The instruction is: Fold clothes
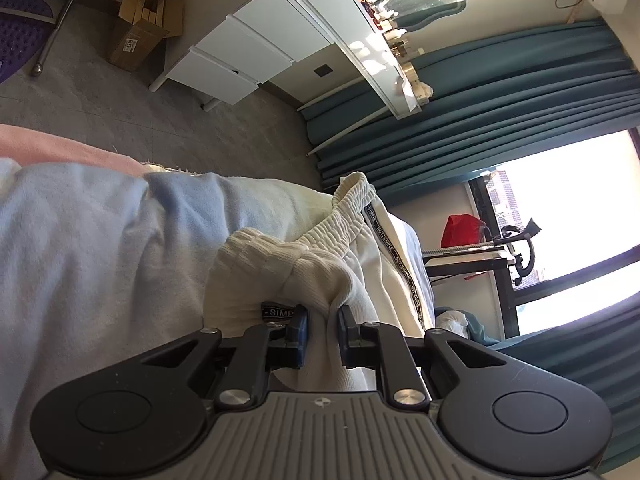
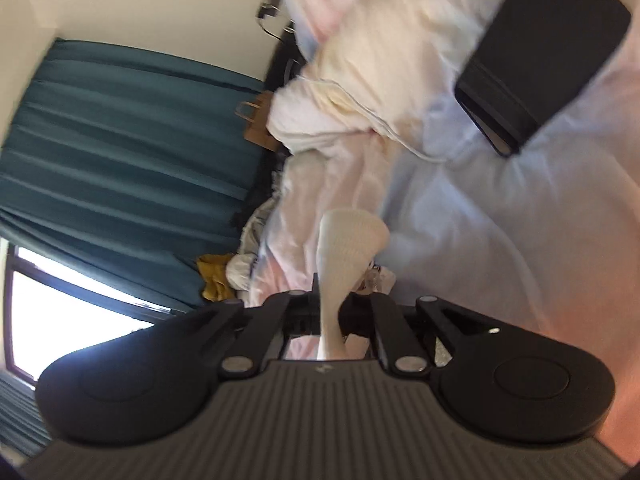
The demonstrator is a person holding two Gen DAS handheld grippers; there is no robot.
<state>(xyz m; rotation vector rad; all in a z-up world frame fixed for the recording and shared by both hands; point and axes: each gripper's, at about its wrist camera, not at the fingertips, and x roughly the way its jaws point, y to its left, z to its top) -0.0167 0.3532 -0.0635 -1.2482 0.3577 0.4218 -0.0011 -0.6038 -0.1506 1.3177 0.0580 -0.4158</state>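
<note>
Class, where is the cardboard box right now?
In the left wrist view, the cardboard box stands open on the floor at upper left, beside the white drawers.

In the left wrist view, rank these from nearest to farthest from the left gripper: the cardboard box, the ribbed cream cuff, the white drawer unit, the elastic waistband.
From the left gripper:
1. Ribbed cream cuff, just ahead, slightly left of the fingers.
2. Elastic waistband, further along the cream trousers, up and right.
3. White drawer unit, across the floor, centre top.
4. Cardboard box, against the wall, upper left.
</note>
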